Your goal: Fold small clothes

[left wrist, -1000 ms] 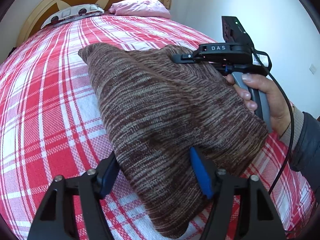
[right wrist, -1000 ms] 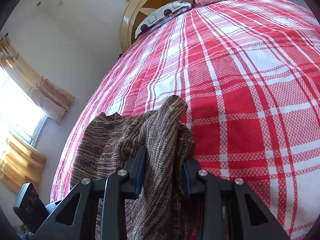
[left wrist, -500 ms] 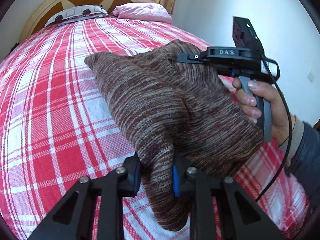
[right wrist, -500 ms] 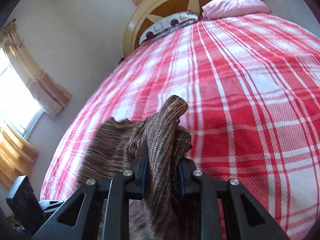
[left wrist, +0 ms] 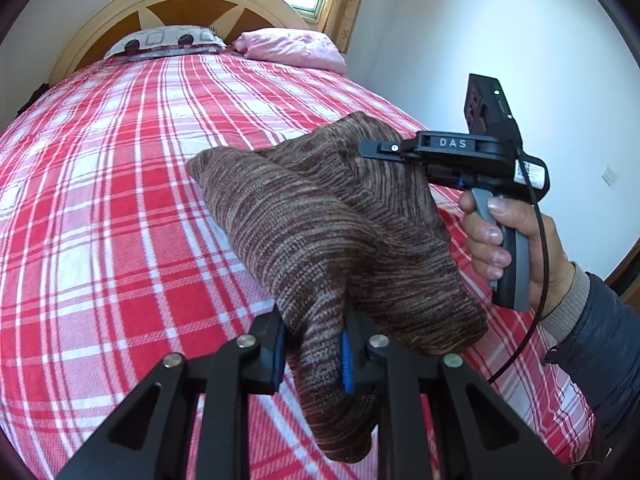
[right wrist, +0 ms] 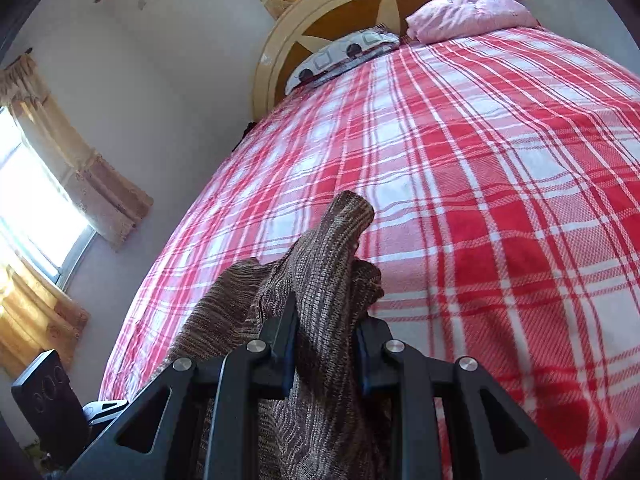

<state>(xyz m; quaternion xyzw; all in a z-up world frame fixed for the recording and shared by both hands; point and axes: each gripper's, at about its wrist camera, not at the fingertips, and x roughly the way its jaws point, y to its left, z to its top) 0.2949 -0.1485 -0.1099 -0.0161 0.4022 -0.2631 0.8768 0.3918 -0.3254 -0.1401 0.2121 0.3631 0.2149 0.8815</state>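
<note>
A brown-and-beige marled knit garment (left wrist: 320, 220), soft and ribbed with fine horizontal streaks, hangs bunched and doubled over above the red-and-white plaid woven bedspread (left wrist: 100, 220), raised off it between the two tools. The left gripper (left wrist: 314, 354) is clenched on a lower fold, its blue-lined black fingers (left wrist: 346, 364) pressing the knit from both sides, with a rounded lobe of fabric drooping below them. The right gripper (right wrist: 326, 346) is likewise clamped on an upper edge, a peak of knit standing up past its fingertips. In the left wrist view the person's right hand (left wrist: 516, 240) wraps the grey handle of that black tool, a cable trailing down. At the head of the bed lie a pink pillow (left wrist: 292, 48) and a patterned white pillow (left wrist: 168, 40) against a rounded cream-and-brown wooden headboard (left wrist: 180, 0).
</note>
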